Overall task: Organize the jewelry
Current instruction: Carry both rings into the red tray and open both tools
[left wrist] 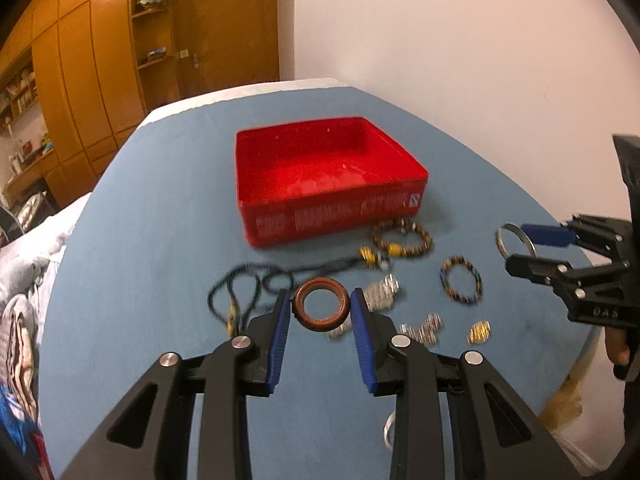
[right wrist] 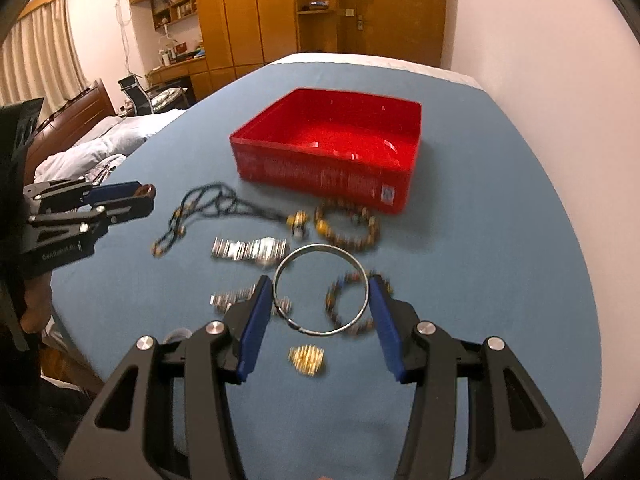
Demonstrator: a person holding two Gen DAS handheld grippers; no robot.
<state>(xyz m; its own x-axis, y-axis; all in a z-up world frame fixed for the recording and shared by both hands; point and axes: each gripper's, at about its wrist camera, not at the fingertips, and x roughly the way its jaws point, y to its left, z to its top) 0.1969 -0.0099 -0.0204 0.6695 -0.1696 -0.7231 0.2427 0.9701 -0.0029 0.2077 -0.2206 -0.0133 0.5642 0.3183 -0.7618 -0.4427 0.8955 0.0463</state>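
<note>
Two bangles are off the blue tabletop (left wrist: 160,200) at once: your left gripper (left wrist: 320,312) is clamped across a brown bangle (left wrist: 320,309), and your right gripper (right wrist: 322,304) is clamped across a thin silver bangle (right wrist: 320,289). The empty red box (left wrist: 320,168) sits ahead of both, with the rest of the jewelry lying just in front of its near wall: a dark beaded necklace (left wrist: 248,288), a brown bead bracelet (left wrist: 402,237), a multicolored bead bracelet (left wrist: 461,279), a silver watch (right wrist: 256,249) and a small gold piece (right wrist: 306,359).

Each ring is held only at two points on its rim, so I judge a quick tilt or a knock against the box wall could pivot it out of the pads. The silver one looks slicker and likelier to slip. Carrying both inward together, your grippers could also bump each other over the box.
</note>
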